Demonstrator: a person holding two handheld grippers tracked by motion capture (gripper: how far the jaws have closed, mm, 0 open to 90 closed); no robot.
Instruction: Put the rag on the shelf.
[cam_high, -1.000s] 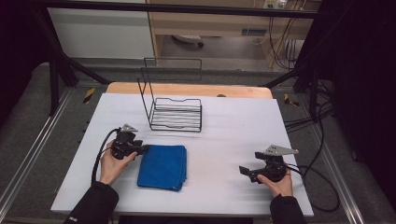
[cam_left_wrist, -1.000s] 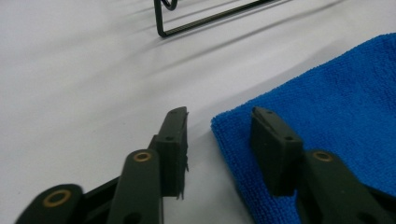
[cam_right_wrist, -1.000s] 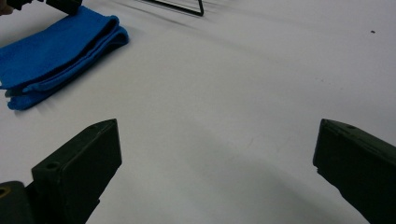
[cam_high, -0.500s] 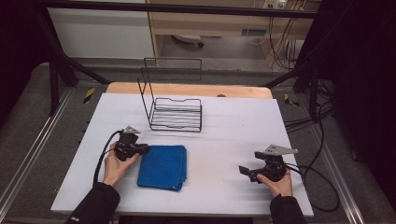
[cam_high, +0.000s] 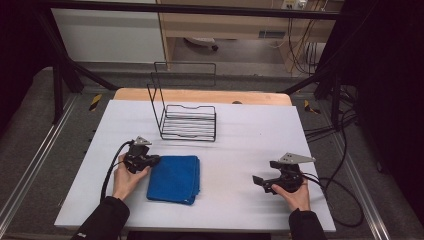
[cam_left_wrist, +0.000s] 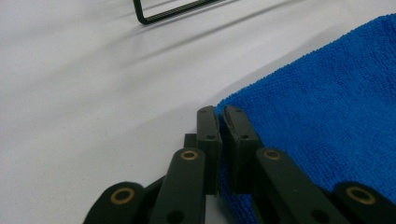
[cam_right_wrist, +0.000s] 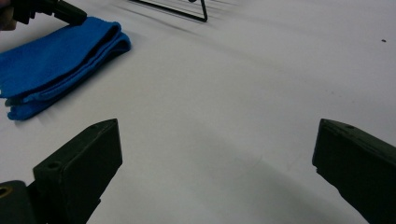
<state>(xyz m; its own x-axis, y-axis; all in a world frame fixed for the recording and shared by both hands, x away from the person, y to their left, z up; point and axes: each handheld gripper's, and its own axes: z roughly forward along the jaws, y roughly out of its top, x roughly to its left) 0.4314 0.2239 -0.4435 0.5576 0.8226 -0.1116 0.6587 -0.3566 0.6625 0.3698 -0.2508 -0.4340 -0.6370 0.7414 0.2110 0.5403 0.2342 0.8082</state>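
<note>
Folded blue towel (cam_high: 174, 178): flat on my worktop (cam_high: 250, 135), in front of the wire rack (cam_high: 188, 122). Left gripper (cam_left_wrist: 219, 122): closed on the towel's corner, grip made. Right gripper (cam_right_wrist: 215, 154): jaws wide, empty, well apart. Remaining, by my judgement: lifting the towel

Blue towel (cam_high: 174, 178): terry cloth, bright blue, folded into a flat, roughly square pad of several layers. Lies on the white surface (cam_high: 240, 150), at the person's left-front, well short of the wire rack. Right gripper view: folded edge rounded and thick, layers stacked, lower layer edges slightly offset at the near end (cam_right_wrist: 56, 53). Left gripper view: looped pile visible; far-left corner of the pad (cam_left_wrist: 327, 121) sits pinched between the closed jaws of the left tool (cam_left_wrist: 223, 126).
</note>
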